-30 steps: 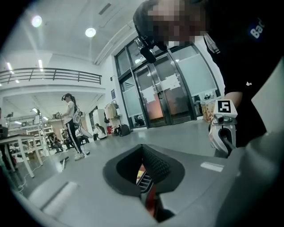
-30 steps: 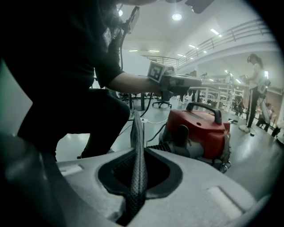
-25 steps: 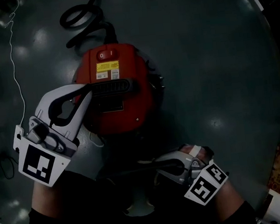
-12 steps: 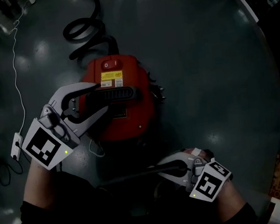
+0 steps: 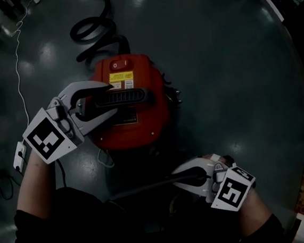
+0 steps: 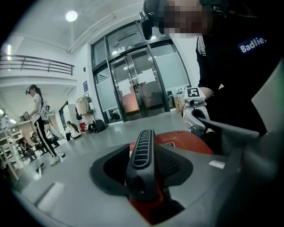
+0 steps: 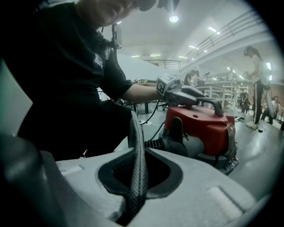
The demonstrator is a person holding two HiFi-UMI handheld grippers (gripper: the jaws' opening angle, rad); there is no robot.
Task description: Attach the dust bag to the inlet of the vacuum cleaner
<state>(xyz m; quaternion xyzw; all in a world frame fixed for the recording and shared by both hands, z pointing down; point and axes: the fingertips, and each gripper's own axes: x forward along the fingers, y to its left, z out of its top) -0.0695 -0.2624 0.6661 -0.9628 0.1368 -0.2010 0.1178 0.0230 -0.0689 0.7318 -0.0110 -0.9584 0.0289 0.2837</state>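
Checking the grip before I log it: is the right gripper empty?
No, the right gripper view shows the right gripper with its jaws closed on a thin black mesh strip that runs up out of them.

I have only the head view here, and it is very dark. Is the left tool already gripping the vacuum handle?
Observer: Not yet. The left tool has just been opening its jaws; the handle stands between them, pads off it.
Operator: Does the right tool hold something?
Observer: Yes, it is shut on a black mesh edge of the bag.
Operator: And the near end of the vacuum?
Observer: A ribbed black spout, likely the inlet, sticks out there; no bag is on it.
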